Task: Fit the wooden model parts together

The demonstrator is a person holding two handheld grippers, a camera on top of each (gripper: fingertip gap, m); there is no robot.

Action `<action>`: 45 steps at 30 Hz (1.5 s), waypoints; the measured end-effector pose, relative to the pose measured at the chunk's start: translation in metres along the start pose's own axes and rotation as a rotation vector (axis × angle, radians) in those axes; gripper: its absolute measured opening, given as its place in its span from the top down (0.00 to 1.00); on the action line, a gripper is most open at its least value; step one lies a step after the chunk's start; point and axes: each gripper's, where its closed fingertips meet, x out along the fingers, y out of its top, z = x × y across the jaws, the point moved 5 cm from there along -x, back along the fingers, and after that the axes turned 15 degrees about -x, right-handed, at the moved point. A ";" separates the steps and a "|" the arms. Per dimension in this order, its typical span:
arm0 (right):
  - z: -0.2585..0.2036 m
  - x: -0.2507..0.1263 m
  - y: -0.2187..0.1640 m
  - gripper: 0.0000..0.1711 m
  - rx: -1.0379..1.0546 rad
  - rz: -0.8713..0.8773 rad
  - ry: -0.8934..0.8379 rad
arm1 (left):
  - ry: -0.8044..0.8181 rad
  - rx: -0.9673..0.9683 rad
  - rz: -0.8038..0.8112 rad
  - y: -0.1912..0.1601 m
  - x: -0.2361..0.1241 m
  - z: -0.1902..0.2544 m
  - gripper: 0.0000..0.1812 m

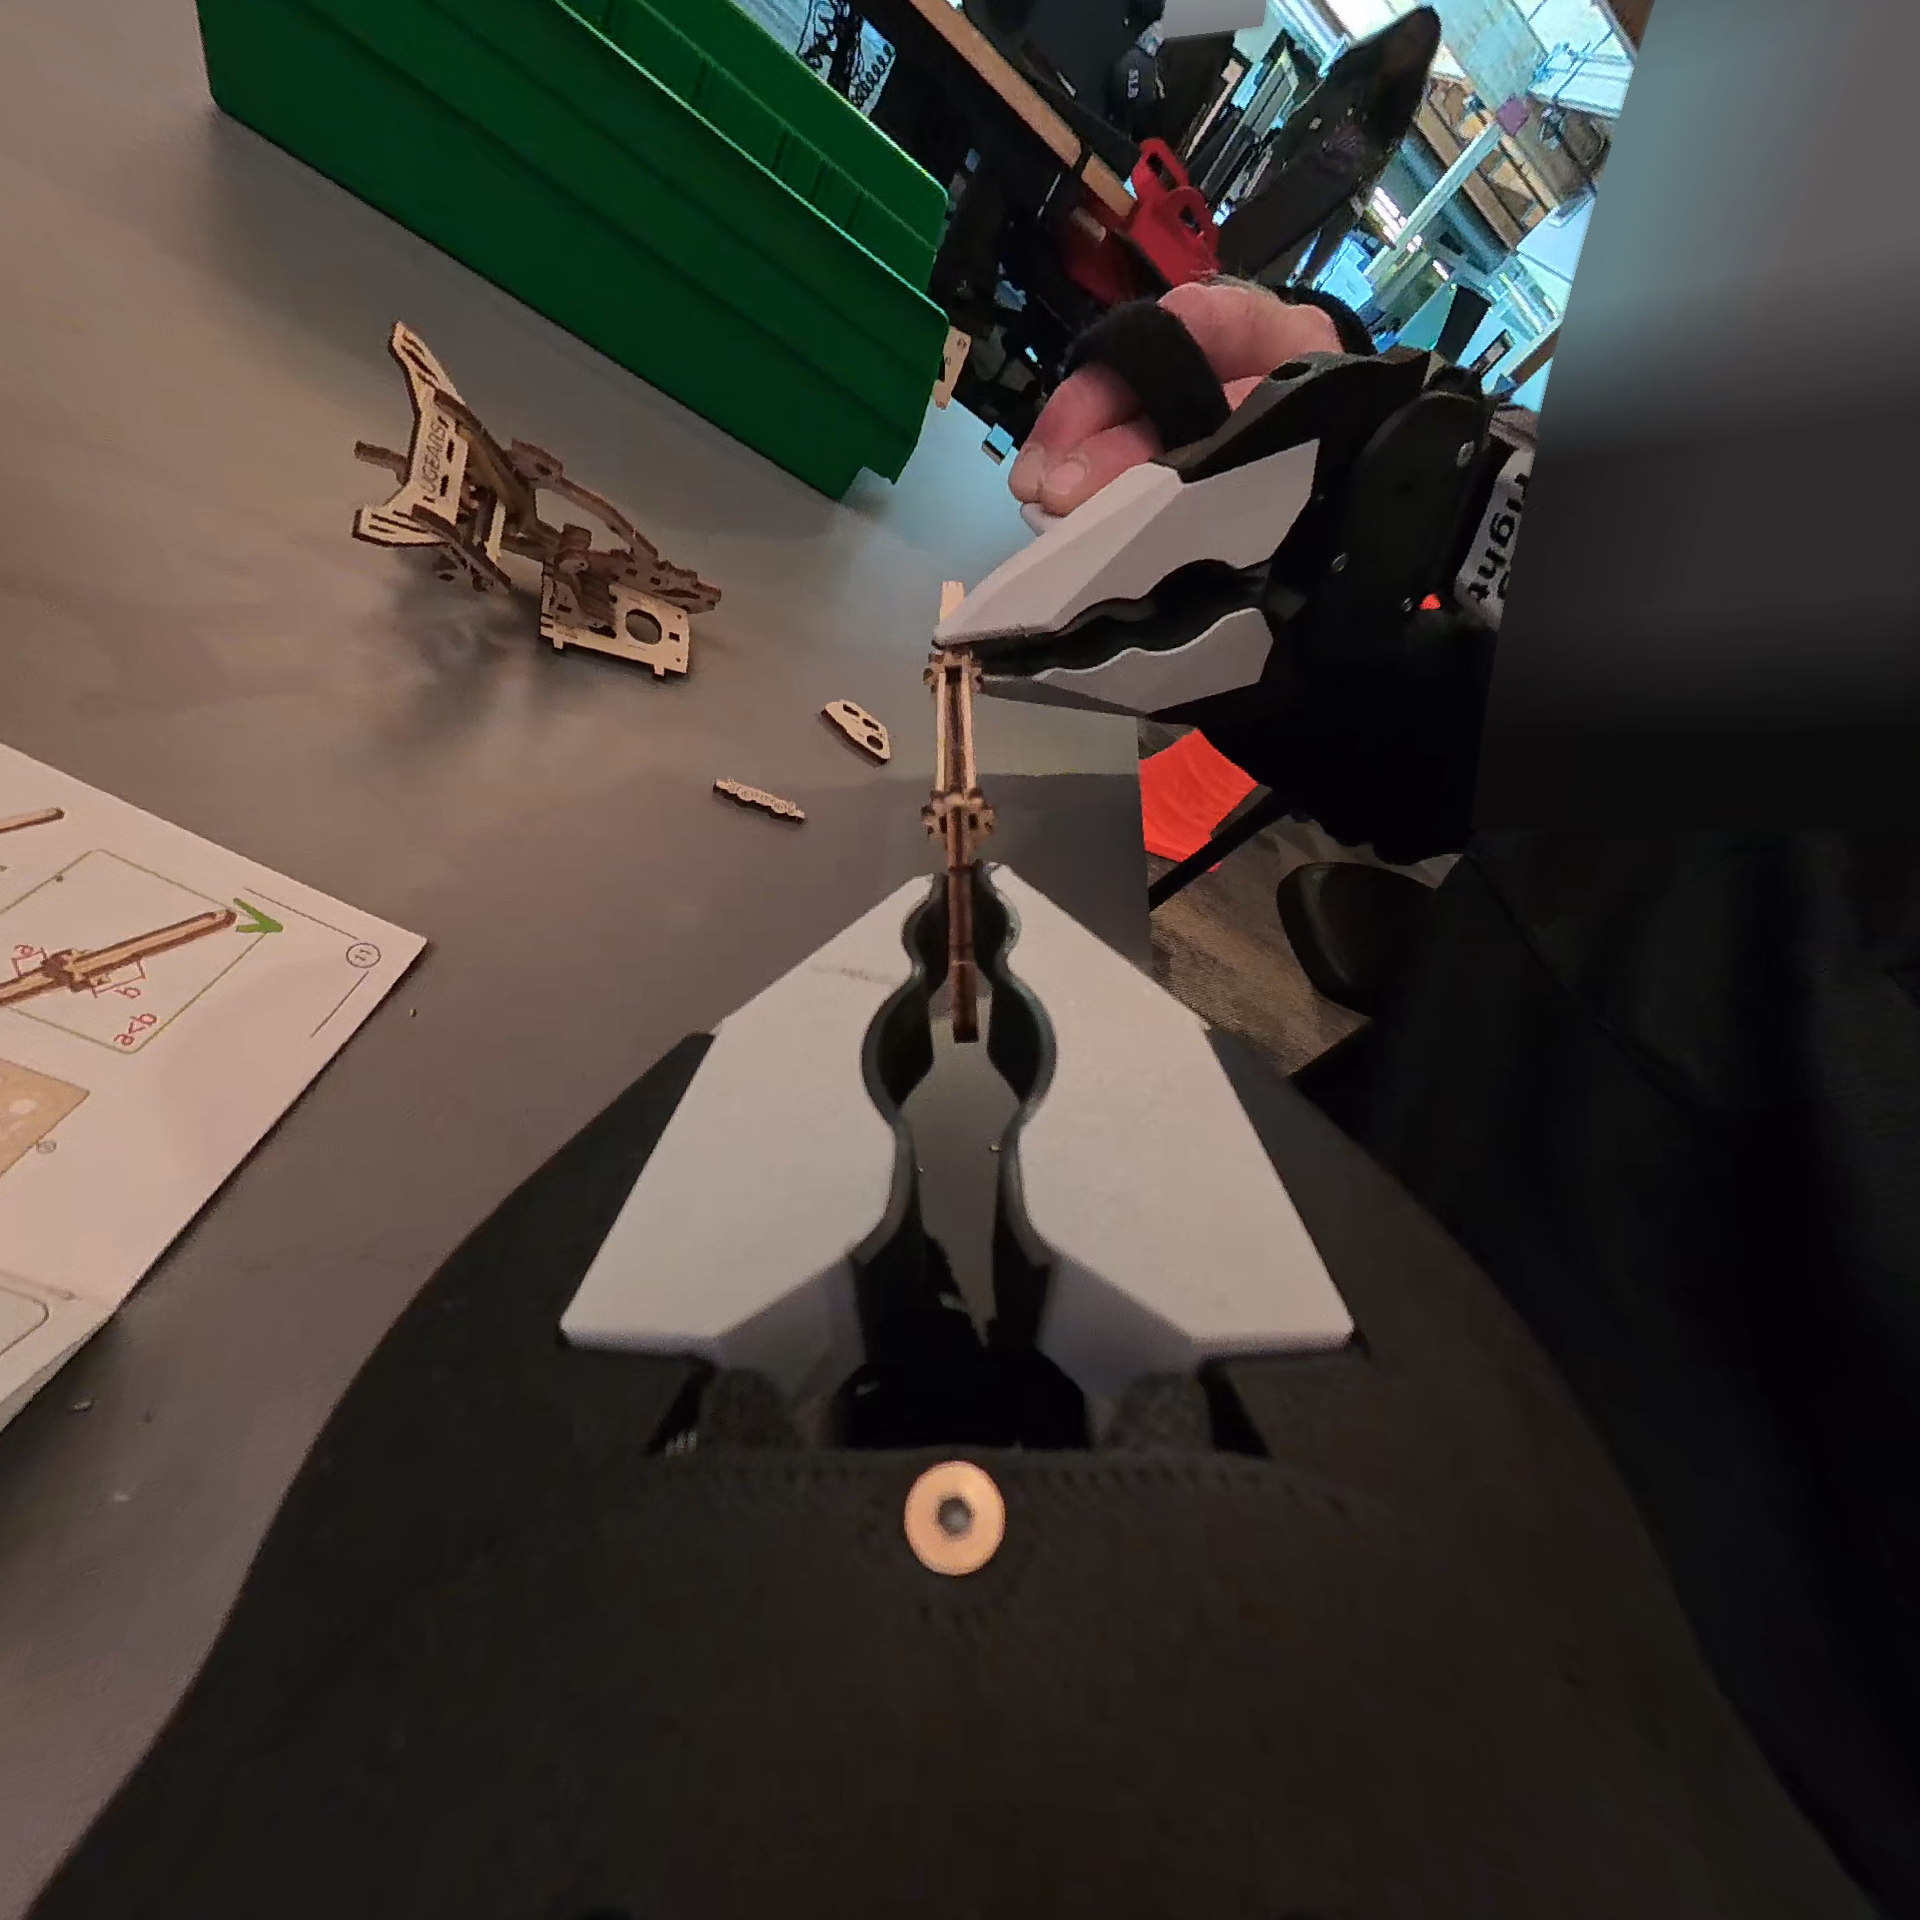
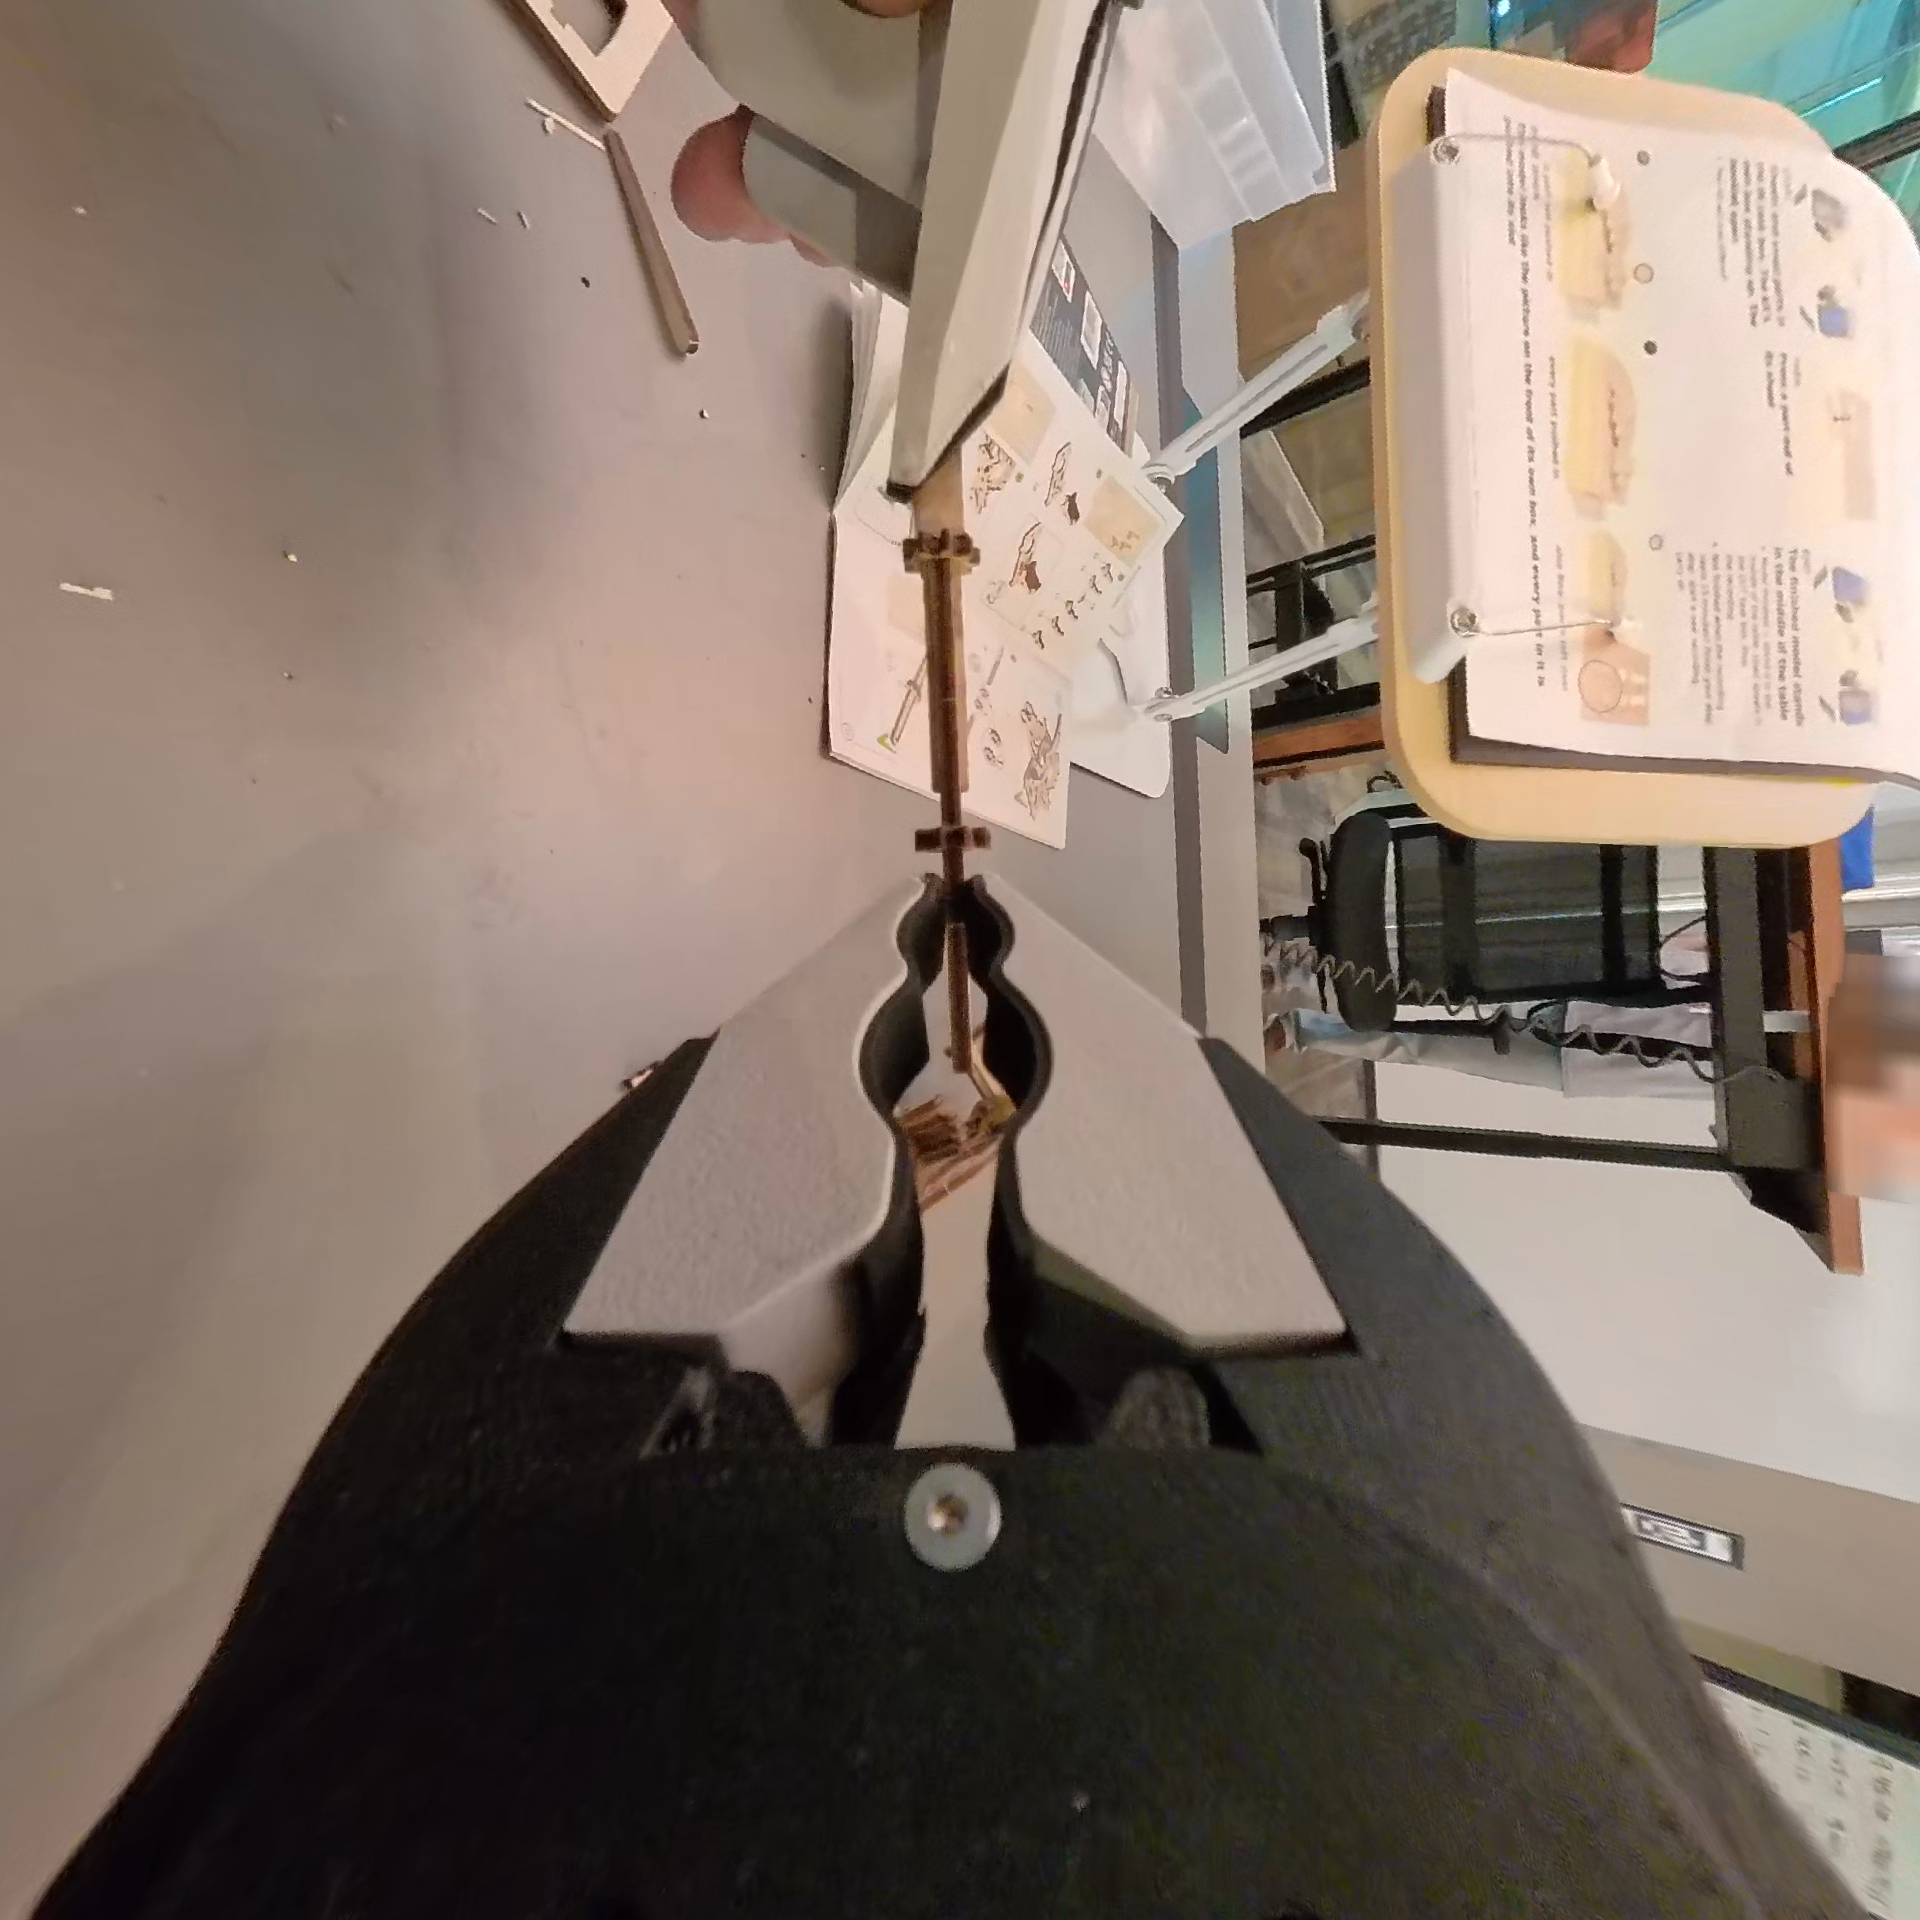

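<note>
A thin wooden axle rod (image 1: 954,758) with two small cross-shaped collars is held at both ends above the grey table. My left gripper (image 1: 958,883) is shut on its near end. My right gripper (image 1: 951,649) comes in from the right and is shut on its far end. In the right wrist view the same rod (image 2: 948,686) runs from my right gripper (image 2: 951,883) up to the left gripper (image 2: 914,483). A partly built wooden model frame (image 1: 520,520) lies on the table to the left. Two small loose wooden pieces (image 1: 858,727) (image 1: 758,800) lie near the rod.
A green plastic bin (image 1: 582,208) stands at the back of the table. An instruction sheet (image 1: 156,997) lies at the left, also seen in the right wrist view (image 2: 1039,582). A clipboard stand with paper (image 2: 1621,436) stands beyond the table edge. A wooden strip (image 2: 649,244) lies far off. Across from one pair of fingers to the other is roughly 7 cm.
</note>
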 end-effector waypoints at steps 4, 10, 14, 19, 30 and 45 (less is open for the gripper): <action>0.000 0.002 0.001 1.00 -0.011 -0.020 -0.016 | 0.049 0.071 -0.002 -0.002 0.000 0.002 0.99; 0.005 0.002 0.001 0.99 0.021 0.004 -0.092 | 0.160 0.265 0.039 -0.001 -0.003 0.010 0.99; 0.012 -0.002 -0.007 0.92 0.047 -0.014 -0.132 | 0.226 0.408 0.059 0.002 -0.004 0.017 0.99; 0.012 -0.009 -0.010 0.87 0.129 0.036 -0.114 | 0.287 0.530 0.065 0.006 -0.001 0.025 0.99; 0.017 -0.022 -0.049 0.84 0.854 0.446 0.170 | 0.575 1.220 -0.034 0.003 0.010 0.047 0.99; 0.016 -0.029 -0.042 0.97 1.055 0.773 0.292 | 0.663 1.562 -0.047 0.010 0.011 0.062 0.99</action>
